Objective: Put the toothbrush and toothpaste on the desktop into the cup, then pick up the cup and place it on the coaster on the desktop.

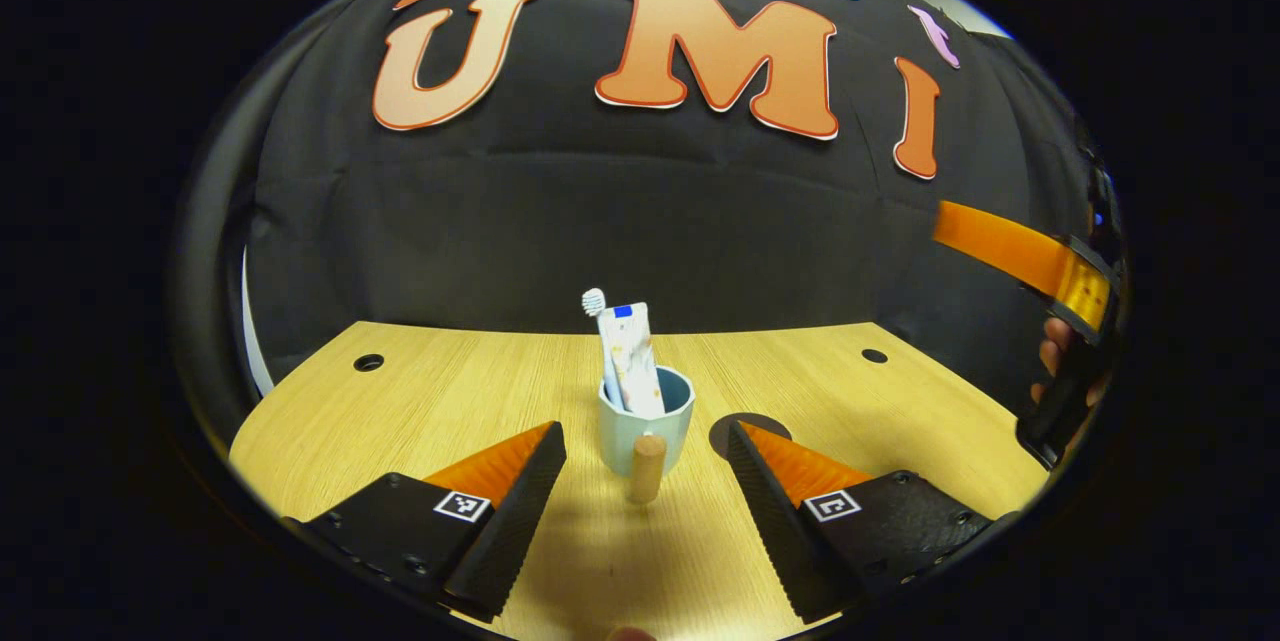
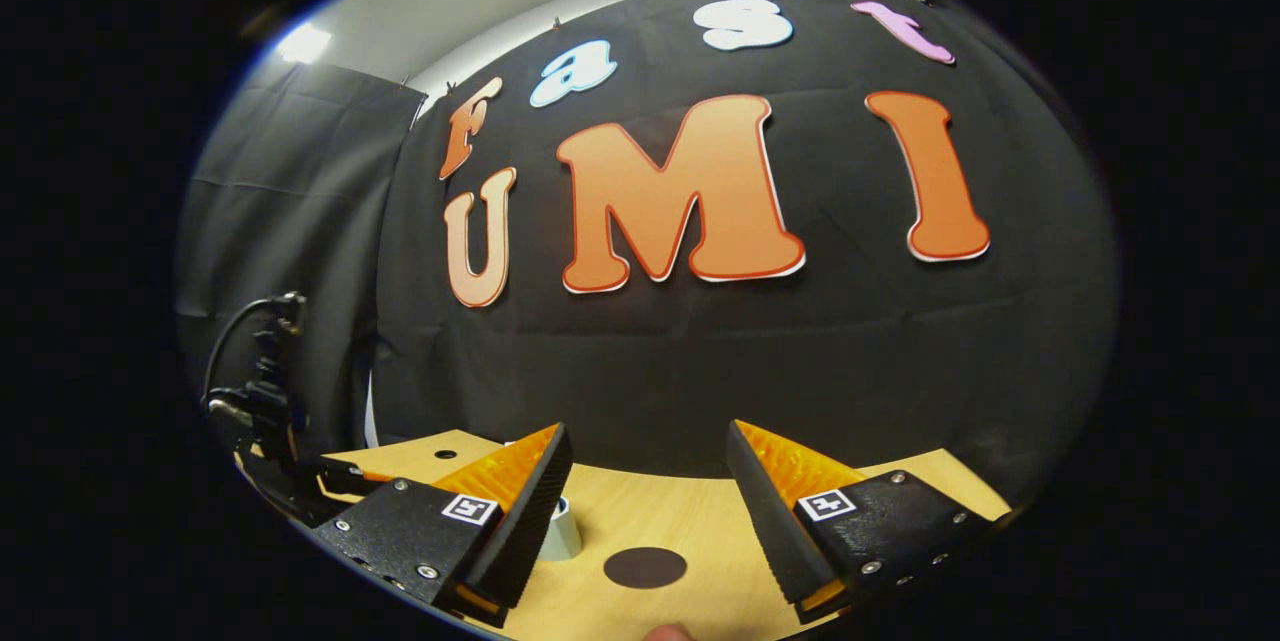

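Left gripper view was filled in its lower part by the left tool (image 1: 647, 456), its two fingers spread wide and released, nothing gripped between them. One cup (image 1: 646, 424) stood upright on the wooden worktop (image 1: 420, 391), centred between and just beyond the fingertips, its wooden handle (image 1: 647, 468) turned towards the camera. One toothbrush (image 1: 595, 305) and one toothpaste tube (image 1: 632, 358) were seen standing inside the cup, leaning together, the brush head behind the tube. One dark round coaster (image 1: 738, 424) lay flat on the worktop just right of the cup, partly hidden by the right-hand finger. At the right edge the other tool's body was seen raised above the worktop, held by a hand (image 1: 1052, 358).

In the right gripper view the right tool (image 2: 650, 476) was likewise held released and empty. The coaster (image 2: 645, 567) was shown whole there, between the fingers, and only a sliver of the cup (image 2: 556, 531) was visible behind the left-hand finger.
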{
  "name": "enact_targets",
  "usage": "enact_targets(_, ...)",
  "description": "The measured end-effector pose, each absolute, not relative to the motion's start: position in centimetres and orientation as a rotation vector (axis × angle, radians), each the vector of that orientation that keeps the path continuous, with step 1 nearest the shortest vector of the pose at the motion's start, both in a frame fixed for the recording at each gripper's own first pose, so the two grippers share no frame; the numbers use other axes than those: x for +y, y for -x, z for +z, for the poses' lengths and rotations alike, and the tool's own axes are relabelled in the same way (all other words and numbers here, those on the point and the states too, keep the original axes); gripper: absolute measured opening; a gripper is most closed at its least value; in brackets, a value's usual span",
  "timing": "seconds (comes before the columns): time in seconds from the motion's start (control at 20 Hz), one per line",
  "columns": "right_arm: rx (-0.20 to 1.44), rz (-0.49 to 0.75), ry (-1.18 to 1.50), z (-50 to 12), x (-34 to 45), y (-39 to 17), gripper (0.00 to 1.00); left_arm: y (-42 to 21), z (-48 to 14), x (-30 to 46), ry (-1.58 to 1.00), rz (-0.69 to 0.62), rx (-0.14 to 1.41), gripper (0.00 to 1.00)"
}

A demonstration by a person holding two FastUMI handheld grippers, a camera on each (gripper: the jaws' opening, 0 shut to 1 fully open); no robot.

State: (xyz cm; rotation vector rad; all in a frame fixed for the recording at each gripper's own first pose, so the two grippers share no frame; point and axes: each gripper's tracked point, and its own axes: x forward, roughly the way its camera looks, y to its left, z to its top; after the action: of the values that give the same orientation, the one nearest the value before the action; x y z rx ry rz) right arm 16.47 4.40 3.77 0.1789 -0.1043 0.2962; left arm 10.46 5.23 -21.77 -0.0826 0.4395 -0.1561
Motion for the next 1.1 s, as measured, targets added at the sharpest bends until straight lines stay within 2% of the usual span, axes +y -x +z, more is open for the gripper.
enact_targets(0.2, -0.112, 0.246, -0.131, 4.2, 0.9, -13.2, 0.94, -12.7, -22.3, 4.1, 0.078, -0.168, 0.551, 0.98)
enact_targets(0.4, -0.101, 0.193, -0.095, 3.8, -2.7, -10.6, 0.94, -13.6, -23.6, 4.3, 0.012, -0.141, 0.724, 0.98)
enact_targets(0.6, -0.077, 0.137, -0.086, 2.8, -6.1, -8.6, 0.94, -14.2, -24.4, 3.8, -0.041, -0.183, 0.858, 0.98)
enact_targets(0.85, -0.069, 0.117, -0.057, 2.0, -7.5, -5.9, 0.95, -14.5, -27.7, 2.6, -0.04, -0.22, 1.025, 0.98)
enact_targets(1.05, -0.064, 0.124, -0.043, 1.3, -7.4, -4.4, 0.95, -14.8, -30.4, 3.3, -0.127, -0.183, 1.14, 0.96)
enact_targets(1.1, -0.063, 0.125, -0.039, 1.1, -7.5, -4.0, 0.95, -15.1, -31.3, 3.4, -0.14, -0.178, 1.153, 1.0)
